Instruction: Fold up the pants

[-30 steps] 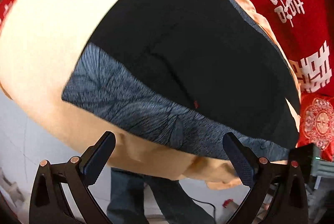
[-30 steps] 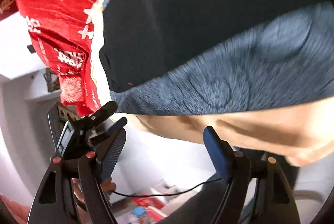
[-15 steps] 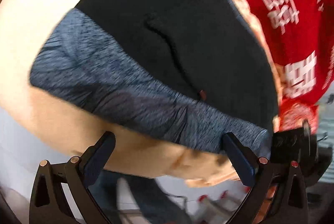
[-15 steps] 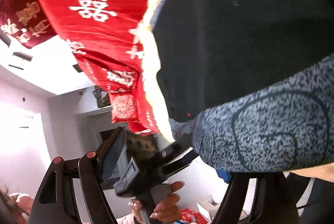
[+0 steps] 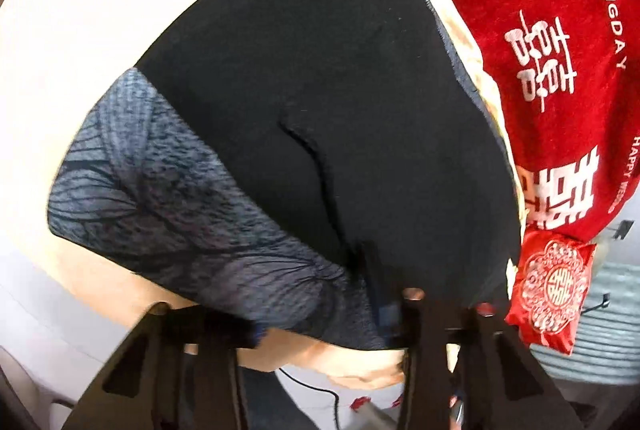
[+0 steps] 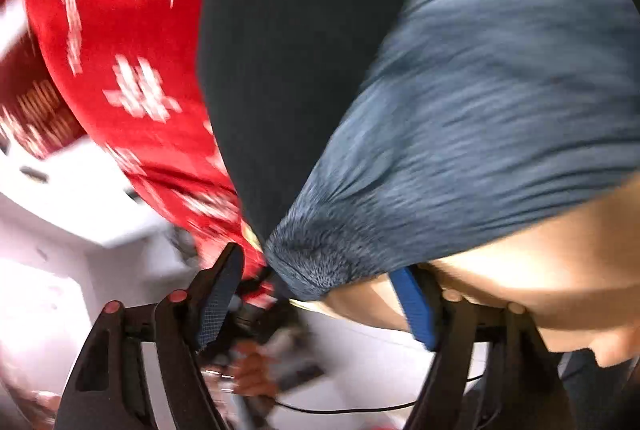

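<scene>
Left claw closing on pants waistband; right claw open.

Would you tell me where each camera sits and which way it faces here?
Left wrist: on the left claw, facing down onto the pants; its jaws, which have just been closing, pinch the waistband.
Right wrist: on the right claw, facing along the pants' edge, open around the waistband's corner; a hand shows below.
Shared: pants, waistband, red cloth.
</scene>
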`<act>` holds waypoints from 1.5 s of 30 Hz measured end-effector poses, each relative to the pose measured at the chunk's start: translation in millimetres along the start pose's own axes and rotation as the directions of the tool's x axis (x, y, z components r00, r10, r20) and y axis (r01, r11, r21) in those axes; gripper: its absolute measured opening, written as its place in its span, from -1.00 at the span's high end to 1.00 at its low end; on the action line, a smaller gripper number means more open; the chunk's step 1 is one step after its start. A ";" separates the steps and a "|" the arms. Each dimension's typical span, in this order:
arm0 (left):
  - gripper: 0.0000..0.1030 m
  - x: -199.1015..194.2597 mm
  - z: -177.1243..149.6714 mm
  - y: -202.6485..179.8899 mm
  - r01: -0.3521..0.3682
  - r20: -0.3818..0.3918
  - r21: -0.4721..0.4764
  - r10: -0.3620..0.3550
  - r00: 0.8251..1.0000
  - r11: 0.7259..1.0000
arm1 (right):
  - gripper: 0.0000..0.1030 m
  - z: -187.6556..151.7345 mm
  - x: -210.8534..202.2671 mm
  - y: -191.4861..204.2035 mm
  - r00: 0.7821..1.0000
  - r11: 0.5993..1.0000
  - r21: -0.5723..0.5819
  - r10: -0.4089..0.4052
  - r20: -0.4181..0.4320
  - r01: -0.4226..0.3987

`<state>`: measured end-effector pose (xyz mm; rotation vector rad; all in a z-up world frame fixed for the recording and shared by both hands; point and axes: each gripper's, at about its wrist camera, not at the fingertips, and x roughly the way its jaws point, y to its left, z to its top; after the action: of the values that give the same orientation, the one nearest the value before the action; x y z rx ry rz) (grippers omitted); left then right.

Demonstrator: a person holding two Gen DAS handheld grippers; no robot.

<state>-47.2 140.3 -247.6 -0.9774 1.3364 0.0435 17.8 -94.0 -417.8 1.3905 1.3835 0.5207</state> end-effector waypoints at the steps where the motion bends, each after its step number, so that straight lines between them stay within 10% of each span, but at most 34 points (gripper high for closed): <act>1: 0.32 0.1 1.2 0.1 0.001 -0.005 0.004 -0.001 1.000 1.000 | -0.44 1.3 -7.2 -5.5 0.999 0.999 0.036 0.037 0.029 -0.038; 3: 0.34 -0.9 1.6 -1.4 -0.016 -0.014 0.030 0.017 1.000 0.999 | -0.08 1.5 -15.0 -10.6 0.996 0.994 0.081 0.063 0.070 -0.068; 5: 0.46 -1.3 2.4 -9.7 -0.045 -0.019 0.070 0.047 0.999 0.997 | 0.86 -1.0 -20.4 -13.4 0.994 0.988 0.141 0.054 0.100 -0.068; 7: 0.57 -6.0 1.9 -13.3 -0.067 -0.019 0.095 0.069 0.997 0.993 | 0.92 -4.9 -28.2 -0.8 0.993 0.990 0.138 0.013 0.115 -0.029; 15: 0.57 -40.2 14.9 -62.0 -0.080 0.018 0.183 0.078 0.997 0.980 | 0.93 9.8 -47.0 112.3 0.984 0.964 -0.199 -0.169 0.061 0.178; 21: 0.57 -56.4 62.6 -126.0 -0.062 0.116 0.217 0.038 0.993 0.974 | 0.92 88.0 -21.8 187.6 0.973 0.916 -0.337 -0.230 -0.002 0.216; 36: 0.52 72.0 204.9 -166.7 -0.255 0.160 0.179 0.228 0.961 0.950 | 0.84 281.7 119.9 188.8 0.835 0.758 -0.454 -0.548 -0.052 0.469; 39: 0.49 62.1 199.6 -172.7 -0.250 0.145 0.200 0.224 0.964 0.947 | 0.08 275.5 118.9 198.0 0.844 0.760 -0.477 -0.532 -0.066 0.442; 40: 0.45 55.8 197.2 -174.1 -0.246 0.142 0.210 0.219 0.965 0.946 | -0.26 268.5 114.7 207.1 0.845 0.749 -0.499 -0.531 -0.059 0.436; 42: 0.23 40.0 189.5 -177.9 -0.262 0.149 0.223 0.233 0.961 0.939 | -0.29 253.9 102.9 222.6 0.837 0.709 -0.543 -0.547 -0.019 0.451; 44: -0.59 15.0 180.7 -181.1 -0.341 0.243 0.216 0.287 0.926 0.915 | -0.27 242.7 92.9 231.7 0.820 0.673 -0.569 -0.572 0.004 0.473; 45: -0.58 7.0 178.7 -181.7 -0.348 0.271 0.213 0.287 0.919 0.913 | -0.20 235.8 89.0 234.8 0.818 0.665 -0.578 -0.576 0.007 0.473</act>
<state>194.1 133.2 -165.7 -0.5077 1.2344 0.2237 346.8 -45.4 -328.1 0.4278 1.5329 0.5992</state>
